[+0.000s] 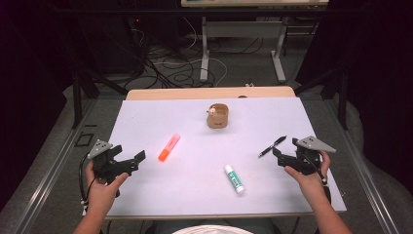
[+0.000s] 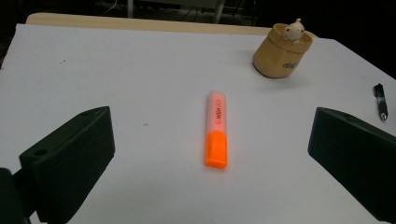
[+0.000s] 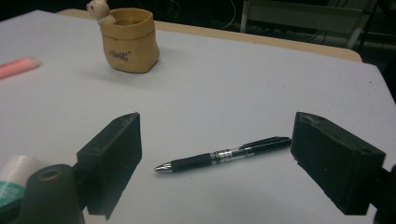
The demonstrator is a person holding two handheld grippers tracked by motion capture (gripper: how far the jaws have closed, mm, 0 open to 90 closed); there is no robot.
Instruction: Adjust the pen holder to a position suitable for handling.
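My left gripper (image 2: 210, 154) gapes open around the highlighter (image 2: 216, 129), my right gripper (image 3: 215, 163) open around the pen (image 3: 223, 155), both lined up to grab

Both the left gripper (image 1: 140, 157) and the right gripper (image 1: 275, 151) are black, each topped by a grey three-cornered plate and trailing a black cable

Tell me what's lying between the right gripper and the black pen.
Nothing: in the right gripper view, bare white table separates the open right gripper from the black pen.
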